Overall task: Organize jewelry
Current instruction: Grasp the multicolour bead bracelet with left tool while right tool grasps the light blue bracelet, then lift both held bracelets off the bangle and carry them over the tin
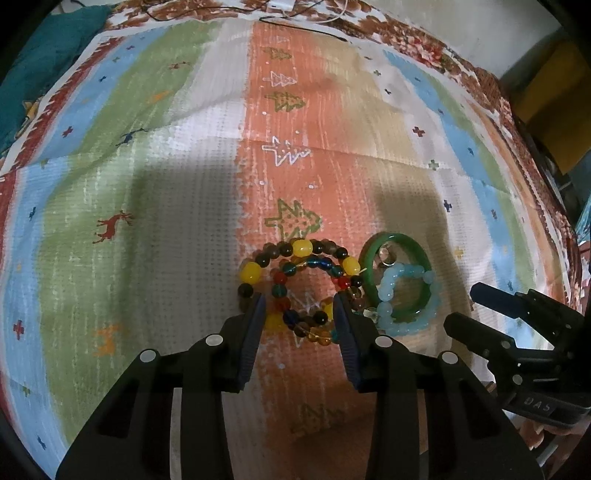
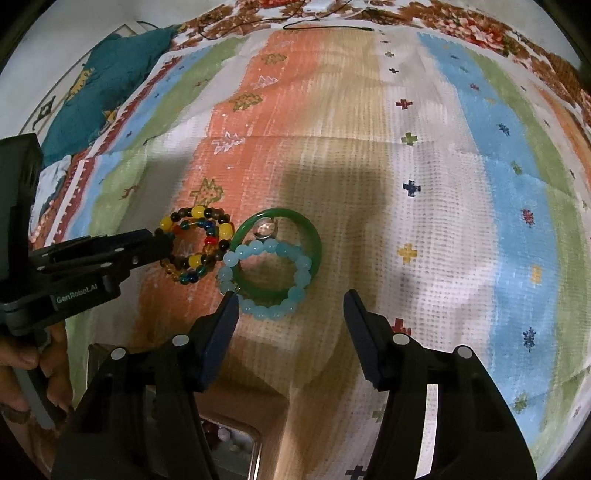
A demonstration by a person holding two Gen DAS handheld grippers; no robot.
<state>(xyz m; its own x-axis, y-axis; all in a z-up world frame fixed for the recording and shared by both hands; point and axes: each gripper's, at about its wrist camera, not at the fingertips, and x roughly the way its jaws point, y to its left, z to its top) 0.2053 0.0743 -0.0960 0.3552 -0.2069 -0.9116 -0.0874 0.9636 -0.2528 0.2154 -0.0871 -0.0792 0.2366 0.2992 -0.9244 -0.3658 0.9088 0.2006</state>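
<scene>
The jewelry lies in a tight cluster on the striped cloth (image 1: pixel 184 221), on its orange and tan bands. On the left of the cluster sits the multicoloured bead bracelet (image 1: pixel 301 248), a loop of big yellow and dark beads with a smaller strand of blue, red and amber beads coiled inside it. Just beside it to the right lies the green bangle (image 2: pixel 295 218), flat on the cloth, with the pale blue bead bracelet (image 2: pixel 273 312) draped over its lower half and touching the multicoloured beads at their meeting edge. A small silver ring (image 2: pixel 265 229) with a clear stone rests inside the bangle near its top rim.

Your left gripper (image 1: pixel 300 308) points steeply down over the multicoloured bracelet; its jaws are partly closed and straddle the lower part of the loop, the blue pads close against the beads, though you cannot tell whether they press on them yet. Your right gripper (image 2: pixel 290 301) hangs over the blue bracelet with its jaws apart and nothing clamped; its left fingertip sits right at the bracelet's lower left edge, the other well clear on bare cloth.

A teal pillow (image 2: pixel 110 85) lies at the far left, and a thin black cable (image 1: pixel 303 26) runs along the cloth's far edge
</scene>
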